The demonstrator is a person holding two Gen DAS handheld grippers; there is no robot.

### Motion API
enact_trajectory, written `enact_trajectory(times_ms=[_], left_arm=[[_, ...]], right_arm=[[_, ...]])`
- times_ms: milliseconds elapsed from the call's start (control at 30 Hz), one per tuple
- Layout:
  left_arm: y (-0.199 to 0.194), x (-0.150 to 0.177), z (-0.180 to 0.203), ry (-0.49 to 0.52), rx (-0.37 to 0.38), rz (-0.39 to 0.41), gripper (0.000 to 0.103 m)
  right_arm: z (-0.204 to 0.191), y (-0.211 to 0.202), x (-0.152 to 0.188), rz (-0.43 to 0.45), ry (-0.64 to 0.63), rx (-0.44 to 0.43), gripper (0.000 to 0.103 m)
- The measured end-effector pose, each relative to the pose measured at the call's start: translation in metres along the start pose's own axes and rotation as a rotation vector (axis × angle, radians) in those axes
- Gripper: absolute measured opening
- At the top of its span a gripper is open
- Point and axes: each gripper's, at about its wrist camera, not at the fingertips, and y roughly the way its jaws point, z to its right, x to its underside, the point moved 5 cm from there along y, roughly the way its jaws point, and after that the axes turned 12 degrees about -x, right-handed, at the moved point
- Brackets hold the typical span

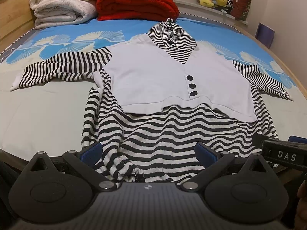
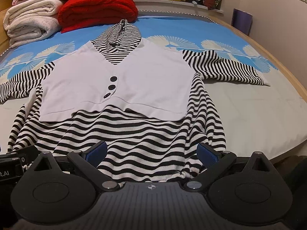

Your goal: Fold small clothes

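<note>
A small striped hooded top (image 1: 153,134) with a plain white front panel (image 1: 153,76) and three dark buttons (image 1: 191,85) lies face up across the middle of the bed (image 1: 38,115), hood (image 1: 170,38) pointing to the far edge, both sleeves spread toward the side edges and the hem hanging at the near edge. The left gripper (image 1: 148,151) sits low over the hem's left part with its blue-padded jaws spread wide and nothing pinched between them; the gathered drawstring hem bunches just under it. The right gripper (image 2: 151,150) is equally wide open over the hem's right part, also empty. A folded white blanket (image 1: 63,3) and red blanket (image 1: 134,3) are stacked at the far left corner, well apart from the garment. The knit looks light, soft and floppy, likely to sag and wrinkle once lifted, so the firmer hem corners or shoulder seams seem the best places to pinch, one per gripper, with the cloth kept taut while folding
</note>
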Motion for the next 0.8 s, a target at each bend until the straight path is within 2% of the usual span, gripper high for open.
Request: enact_trajectory(times_ms=[100, 167, 267, 367, 500, 533, 600, 667, 733, 800], left_arm=[[0.004, -0.002, -0.004, -0.008, -0.011, -0.008, 0.102], [0.012, -0.006, -0.013, -0.036, -0.047, -0.019, 0.102], [0.032, -0.013, -0.028, -0.073, -0.118, -0.061, 0.102], [0.056, -0.015, -0.039, -0.086, -0.178, -0.119, 0.102], [0.080, -0.013, -0.049, -0.084, -0.214, -0.177, 0.102], [0.084, -0.010, -0.050, -0.078, -0.225, -0.186, 0.102], [0.094, -0.005, -0.053, -0.062, -0.237, -0.218, 0.099], [0.101, 0.001, -0.059, -0.051, -0.266, -0.246, 0.091], [0.104, 0.004, -0.070, -0.069, -0.286, -0.264, 0.089], [0.102, 0.003, -0.076, -0.094, -0.286, -0.273, 0.089]], right_arm=[[0.010, 0.000, -0.005, 0.016, 0.044, 0.018, 0.094], [0.025, 0.004, -0.009, 0.027, 0.086, 0.045, 0.084], [0.057, 0.013, -0.013, 0.027, 0.175, 0.113, 0.080], [0.082, 0.029, -0.008, -0.016, 0.236, 0.156, 0.080], [0.102, 0.047, 0.002, -0.080, 0.301, 0.194, 0.074], [0.106, 0.051, 0.006, -0.098, 0.315, 0.201, 0.071], [0.110, 0.056, 0.014, -0.133, 0.332, 0.192, 0.057], [0.112, 0.059, 0.018, -0.158, 0.322, 0.182, 0.029], [0.115, 0.057, 0.021, -0.172, 0.301, 0.200, 0.022], [0.116, 0.056, 0.023, -0.187, 0.295, 0.209, 0.021]])
